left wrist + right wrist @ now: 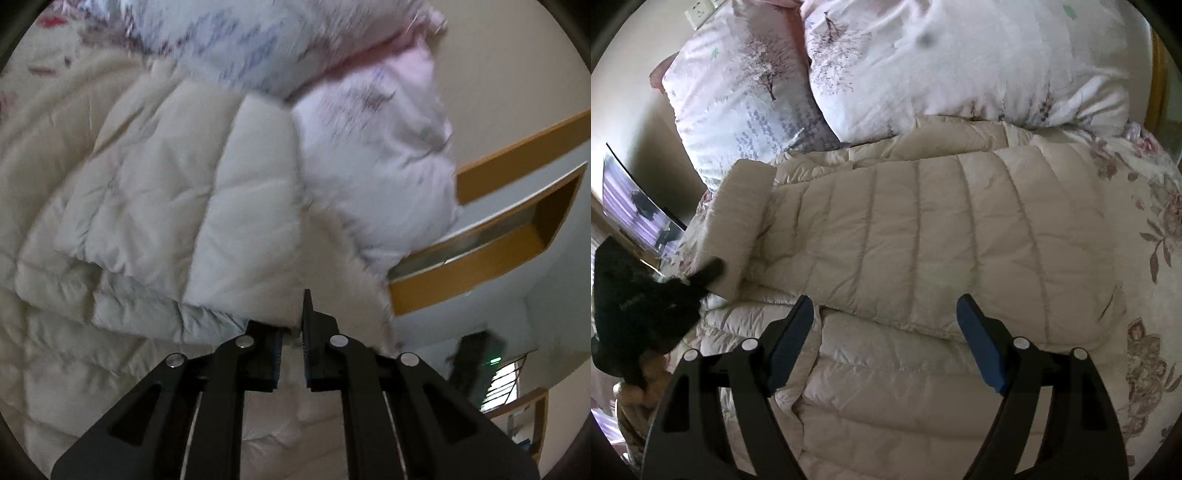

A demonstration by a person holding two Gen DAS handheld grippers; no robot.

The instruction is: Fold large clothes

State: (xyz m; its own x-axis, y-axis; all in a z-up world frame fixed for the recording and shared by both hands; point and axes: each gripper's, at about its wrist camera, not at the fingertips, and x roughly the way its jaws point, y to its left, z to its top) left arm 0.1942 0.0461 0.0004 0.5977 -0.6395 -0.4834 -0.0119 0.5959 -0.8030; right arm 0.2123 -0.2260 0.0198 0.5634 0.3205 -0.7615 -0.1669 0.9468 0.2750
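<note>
Bedding with a floral print (1152,258) carries the work, with 2 blossom-printed pillows (960,55) at its far end and a wooden shelf (517,236) on the wall beyond.

On the left gripper (293,334), the 2 fingers are pinched nearly together on the cuff end of a sleeve (243,206), whose edge sits right between the pads. That sleeve belongs to a cream quilted puffer jacket (923,240), which lies spread on the bed below the pillows, its body already doubled over in layers. In the right wrist view the sleeve (738,221) stands lifted at the jacket's left edge.

Over the jacket's near hem hangs the right gripper (884,332), fingers spread wide and holding nothing.

Judging by this, the step is laying the sleeve across the body. It should go best if the left carries the cuff low and flat toward the jacket's middle, while the right presses the padding down so it does not spring back or drag the layers askew.
</note>
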